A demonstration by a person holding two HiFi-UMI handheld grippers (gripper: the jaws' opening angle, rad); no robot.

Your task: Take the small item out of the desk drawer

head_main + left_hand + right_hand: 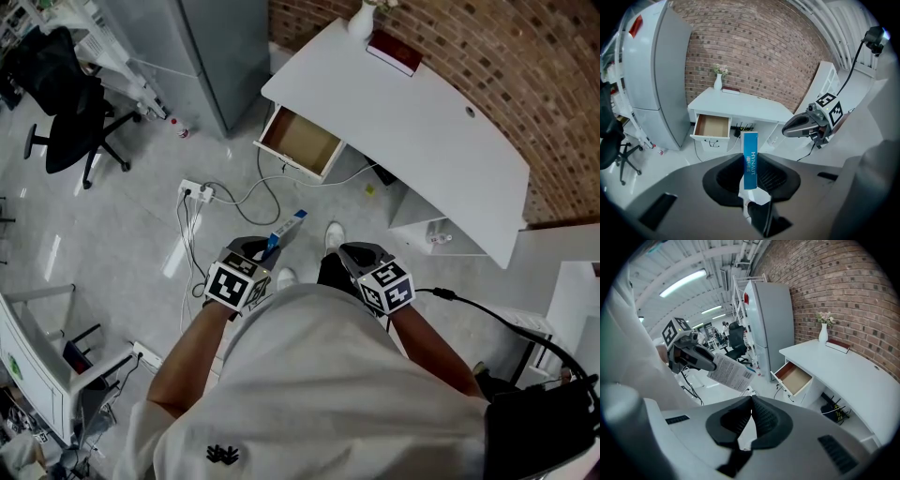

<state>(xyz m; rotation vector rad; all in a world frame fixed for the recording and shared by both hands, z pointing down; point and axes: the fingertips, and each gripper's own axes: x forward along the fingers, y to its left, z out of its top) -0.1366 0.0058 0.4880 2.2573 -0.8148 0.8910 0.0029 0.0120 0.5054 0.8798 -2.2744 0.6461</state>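
Blue box (750,159) in left tongs (750,174), printed back toward right tongs (751,405)

My left gripper (261,249) has its fingers clamped on a slim blue box (287,228), which juts out ahead of them toward the drawer (302,142). That drawer stands open well ahead of both sets of fingers, brown inside. My right gripper (354,255) sits level with the left and near it, with a white shoe (334,234) just ahead between the two. Far ahead of my right fingers, on the white tabletop (441,141), a vase (361,21) stands beside a red book (394,52). Ahead and left of my left fingers lies a power strip (197,192) with cables. Further left is a black chair (66,112).
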